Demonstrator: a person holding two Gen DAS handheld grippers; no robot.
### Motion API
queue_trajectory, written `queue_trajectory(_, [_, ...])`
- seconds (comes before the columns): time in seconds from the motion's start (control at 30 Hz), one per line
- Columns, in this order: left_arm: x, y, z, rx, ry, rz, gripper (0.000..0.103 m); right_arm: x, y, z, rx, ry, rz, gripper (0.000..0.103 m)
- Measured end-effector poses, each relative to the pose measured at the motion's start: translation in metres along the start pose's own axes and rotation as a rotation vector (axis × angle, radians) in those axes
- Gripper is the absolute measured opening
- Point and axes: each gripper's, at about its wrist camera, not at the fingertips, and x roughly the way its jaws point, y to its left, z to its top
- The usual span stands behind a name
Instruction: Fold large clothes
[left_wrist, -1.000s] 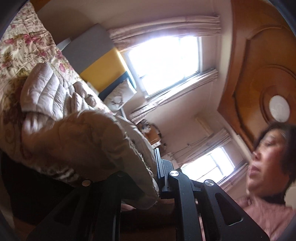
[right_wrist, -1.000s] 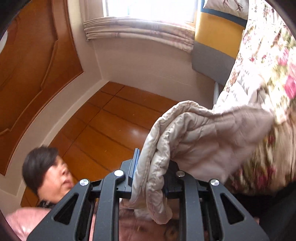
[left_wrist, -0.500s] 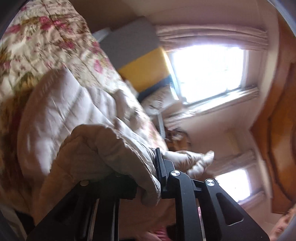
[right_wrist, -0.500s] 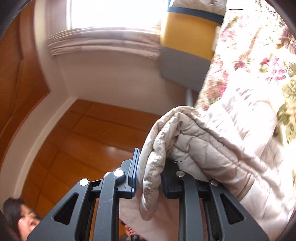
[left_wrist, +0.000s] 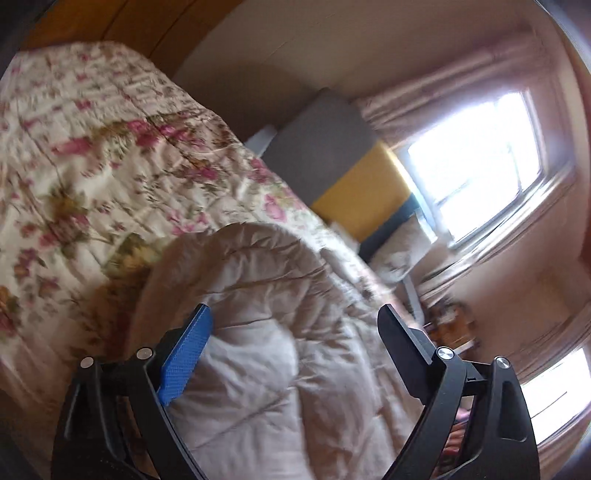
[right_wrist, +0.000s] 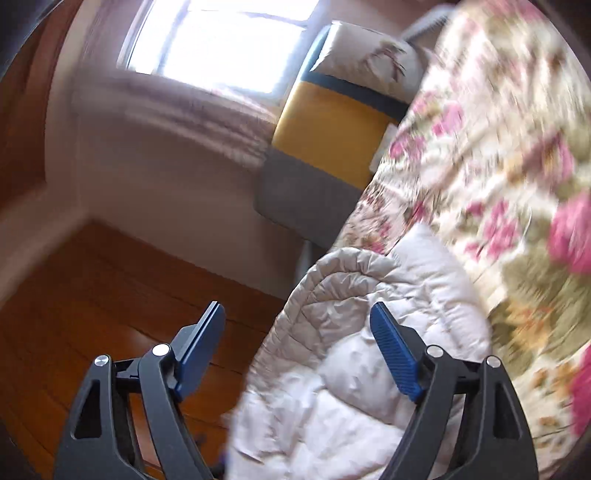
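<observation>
A beige quilted puffer jacket (left_wrist: 266, 317) lies on the floral bedspread (left_wrist: 92, 177). My left gripper (left_wrist: 295, 314) is open, its blue-padded fingers spread wide, with the jacket between and beyond them, not pinched. In the right wrist view the jacket (right_wrist: 362, 332) lies at the edge of the bedspread (right_wrist: 498, 166). My right gripper (right_wrist: 297, 310) is open too; the jacket's folded edge sits between its fingers, loose.
A grey and yellow headboard (left_wrist: 343, 170) with a pillow (left_wrist: 399, 247) stands at the bed's end, under a bright window (left_wrist: 476, 158). Wooden floor (right_wrist: 110, 302) lies beside the bed. Both views are blurred by motion.
Both grippers were shut on folds of the jacket; both have opened and let it go. The jacket now rests on the bed. The cameras have swung toward the bed.
</observation>
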Motion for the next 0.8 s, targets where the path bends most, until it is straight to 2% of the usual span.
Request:
queue_trajectory(0.13, [0.010, -0.015, -0.005, 0.122, -0.005, 0.129, 0.090, 0.022, 0.049, -0.001, -0.307, 0.113, -0.235, 0.081])
queue_trajectory(0.23, [0.022, -0.023, -0.007, 0.172, 0.010, 0.214, 0.090, 0.060, 0.081, -0.011, -0.551, 0.210, -0.398, 0.081])
queue_trajectory(0.3, [0.025, -0.028, -0.011, 0.212, 0.008, 0.251, 0.090, 0.088, 0.094, -0.023, -0.681, 0.291, -0.468, 0.081])
queue_trajectory(0.37, [0.035, -0.029, -0.010, 0.245, 0.020, 0.295, 0.090, 0.115, 0.098, -0.033, -0.747, 0.374, -0.495, 0.079])
queue_trajectory(0.43, [0.048, -0.030, -0.011, 0.289, 0.046, 0.337, 0.091, 0.142, 0.088, -0.045, -0.767, 0.456, -0.558, 0.069])
queue_trajectory(0.47, [0.052, -0.030, -0.012, 0.304, 0.058, 0.359, 0.091, 0.152, 0.081, -0.049, -0.771, 0.473, -0.592, 0.058])
queue_trajectory(0.5, [0.055, -0.029, -0.012, 0.311, 0.063, 0.374, 0.091, 0.160, 0.076, -0.052, -0.773, 0.480, -0.602, 0.053])
queue_trajectory(0.53, [0.057, -0.028, -0.011, 0.307, 0.064, 0.379, 0.091, 0.163, 0.074, -0.055, -0.783, 0.476, -0.599, 0.041])
queue_trajectory(0.6, [0.056, -0.030, -0.008, 0.289, 0.068, 0.377, 0.091, 0.161, 0.077, -0.056, -0.807, 0.465, -0.608, 0.006])
queue_trajectory(0.63, [0.054, -0.032, -0.005, 0.276, 0.067, 0.366, 0.091, 0.157, 0.081, -0.055, -0.817, 0.451, -0.612, 0.003])
queue_trajectory(0.73, [0.051, -0.043, 0.004, 0.261, 0.038, 0.335, 0.091, 0.162, 0.094, -0.042, -0.824, 0.388, -0.603, 0.002])
queue_trajectory(0.8, [0.059, -0.047, 0.008, 0.282, 0.035, 0.361, 0.091, 0.168, 0.097, -0.028, -0.793, 0.357, -0.600, 0.002])
